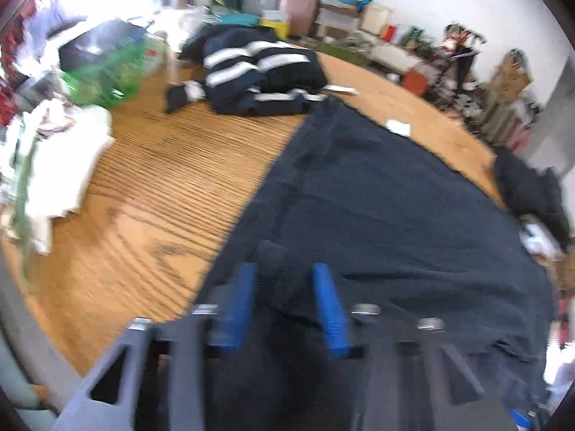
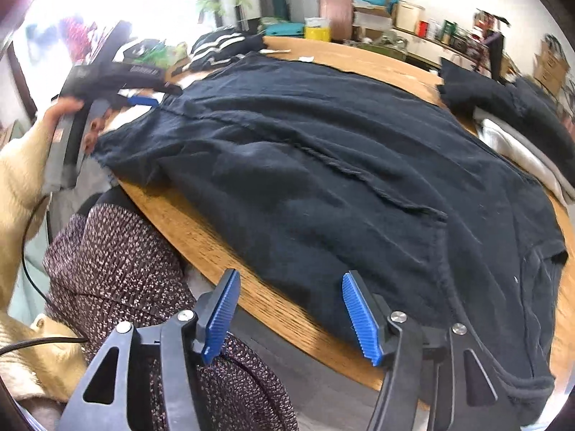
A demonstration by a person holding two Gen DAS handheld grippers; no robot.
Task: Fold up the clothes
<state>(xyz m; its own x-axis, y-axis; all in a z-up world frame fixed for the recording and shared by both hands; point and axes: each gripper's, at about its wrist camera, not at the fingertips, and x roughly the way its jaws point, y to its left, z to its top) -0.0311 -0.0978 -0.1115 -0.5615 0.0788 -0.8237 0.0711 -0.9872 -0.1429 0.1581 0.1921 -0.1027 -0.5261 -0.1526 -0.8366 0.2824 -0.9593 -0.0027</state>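
Over on the left the left claw (image 1: 285, 298) has its blue pads pinching a bunched-up fold of the dark navy garment (image 1: 377, 208), which is spread flat across most of the wooden bench (image 1: 143, 186), with a striped dark pile (image 1: 258, 72) behind it and some white clothes (image 1: 68, 158) off at the bench's left edge. Moving right, the right claw (image 2: 291, 309) is spread wide with nothing between its pads, hanging over the near hem of that same garment at the bench edge, and a folded dark and grey stack (image 2: 510, 125) sits far right.

left claw (image 1: 285, 283) pinching, right claw (image 2: 289, 305) open.
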